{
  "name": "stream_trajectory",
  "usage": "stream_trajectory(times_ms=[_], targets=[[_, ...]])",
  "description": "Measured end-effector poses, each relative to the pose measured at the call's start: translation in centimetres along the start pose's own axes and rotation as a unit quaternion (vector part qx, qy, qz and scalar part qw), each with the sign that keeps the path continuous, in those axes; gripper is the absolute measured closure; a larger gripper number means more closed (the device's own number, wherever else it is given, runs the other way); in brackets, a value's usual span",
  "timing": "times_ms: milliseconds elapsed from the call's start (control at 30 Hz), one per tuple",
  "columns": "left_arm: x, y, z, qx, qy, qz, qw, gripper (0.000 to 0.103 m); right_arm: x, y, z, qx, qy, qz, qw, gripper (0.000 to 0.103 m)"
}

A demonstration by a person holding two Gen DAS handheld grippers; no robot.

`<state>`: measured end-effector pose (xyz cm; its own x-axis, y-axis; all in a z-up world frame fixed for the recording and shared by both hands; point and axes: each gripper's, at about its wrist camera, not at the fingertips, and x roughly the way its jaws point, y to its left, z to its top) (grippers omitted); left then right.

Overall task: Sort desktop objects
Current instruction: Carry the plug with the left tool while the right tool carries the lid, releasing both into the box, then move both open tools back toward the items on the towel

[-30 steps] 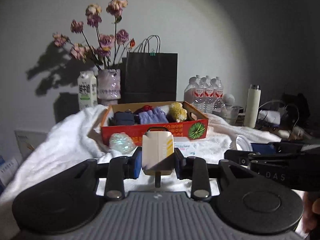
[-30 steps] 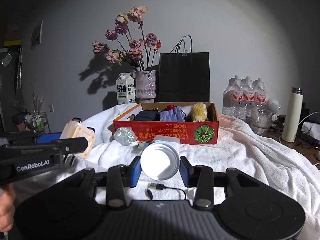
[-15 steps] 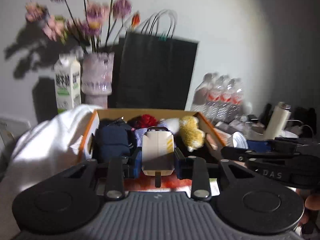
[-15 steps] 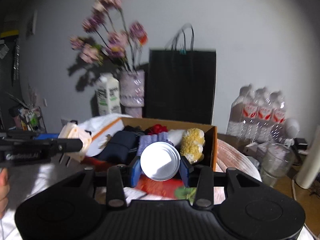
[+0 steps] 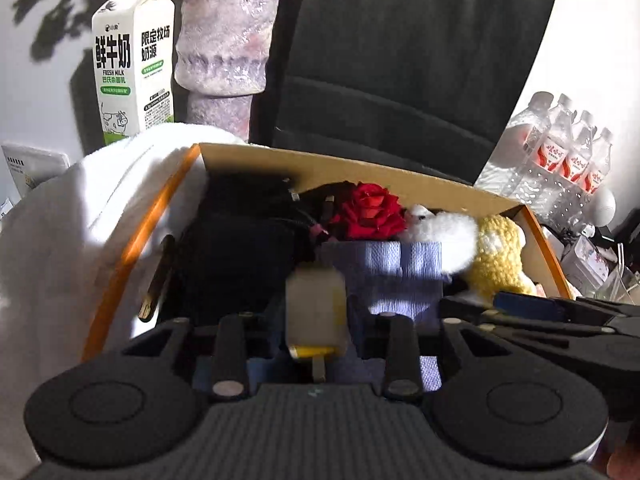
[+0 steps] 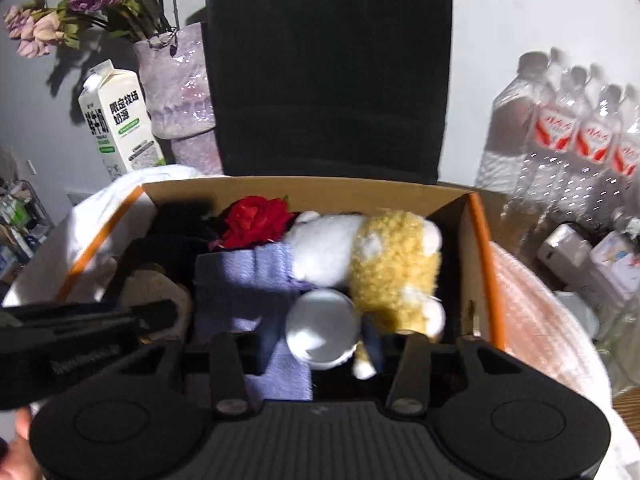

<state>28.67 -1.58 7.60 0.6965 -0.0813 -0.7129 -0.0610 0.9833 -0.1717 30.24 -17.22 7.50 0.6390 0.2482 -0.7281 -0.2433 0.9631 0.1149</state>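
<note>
The pale box point(image 5: 316, 312), blurred, sat low centre between the left gripper point(image 5: 316, 320) jaws, which had just eased slightly apart; whether the pads still pressed it could not be told. The white lid point(image 6: 323, 330) hung between the right gripper point(image 6: 320, 340) jaws, just opened wider, gaps showing beside it. A second earlier both hovered short of the cardboard box point(image 5: 360, 170); now both sat over its crowded contents, walls closing in left and right.
</note>
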Motion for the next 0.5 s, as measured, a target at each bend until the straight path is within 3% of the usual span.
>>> stream_trajectory(times_ms=[167,233,333,400,500], targets=[[-1.4,0.3,0.7,0.014,-0.015,0.010,0.9997,0.050,-0.5,0.9,0.1,-0.029,0.006,-0.018,0.999,0.044],[-2.5,0.5,1.2,0.018,-0.022,0.011,0.9995,0.030,-1.2,0.9,0.2,-0.025,0.001,-0.026,0.999,0.040],[-4.1,0.6,1.5,0.036,-0.025,0.023,0.9988,0.016,-2.9,0.5,0.2,-0.011,-0.008,-0.041,0.999,0.029],[-5.5,0.6,1.1,0.046,-0.034,0.047,0.9972,0.004,-4.2,0.1,0.0,-0.003,-0.014,-0.048,0.999,0.028],[-7.7,0.7,0.1,0.072,-0.047,0.070,0.9939,0.003,-6.8,-0.5,-1.3,0.005,-0.036,-0.051,0.998,0.027]])
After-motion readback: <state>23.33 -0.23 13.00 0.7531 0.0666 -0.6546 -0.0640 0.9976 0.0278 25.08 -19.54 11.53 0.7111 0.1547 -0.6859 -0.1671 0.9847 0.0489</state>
